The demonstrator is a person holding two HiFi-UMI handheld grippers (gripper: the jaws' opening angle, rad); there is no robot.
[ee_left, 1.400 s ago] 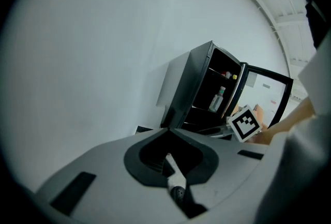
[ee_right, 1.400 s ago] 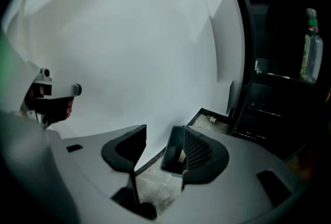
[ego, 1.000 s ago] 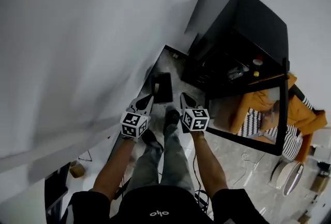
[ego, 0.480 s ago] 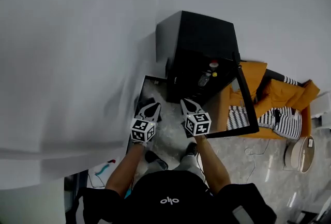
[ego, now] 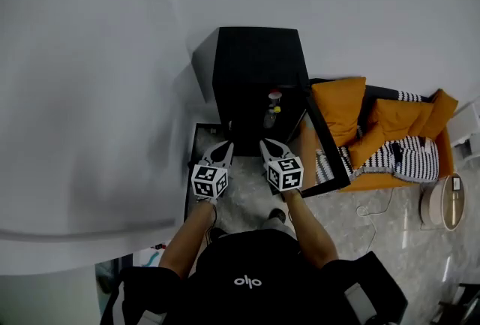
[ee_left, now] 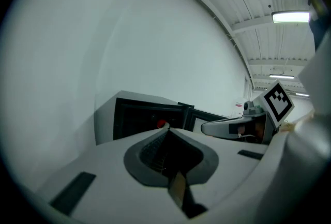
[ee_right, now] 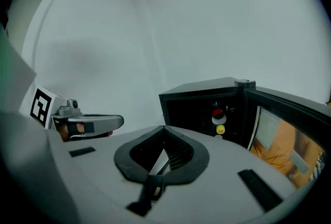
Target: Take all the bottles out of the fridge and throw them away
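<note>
1. a plain white wall (ego: pixel 90 53) fills the left side of the head view.
2. the left gripper (ego: pixel 224 147) is held out in front of the person, low before the fridge. in the left gripper view its jaws are pressed together with nothing between them (ee_left: pixel 166 130).
3. the black fridge (ego: pixel 255 53) stands against the wall, straight ahead of both grippers and apart from them, with its front open.
4. the bottles are inside the fridge: 1 with a red cap (ego: pixel 275 94) and, just below it, 1 with a yellow cap (ego: pixel 276 109). the right gripper view shows both caps (ee_right: pixel 217 113) (ee_right: pixel 221 129) on the right side of the compartment.
5. the right gripper (ego: pixel 267 145) is level with the left one and near it. its jaws are also closed and empty (ee_right: pixel 164 128).
6. the fridge's glass door (ego: pixel 324 154) hangs swung out to the right.
7. beyond the door is an orange sofa (ego: pixel 341 102) with a striped cushion (ego: pixel 409 158) on it, on a pale floor (ego: pixel 375 226).
</note>
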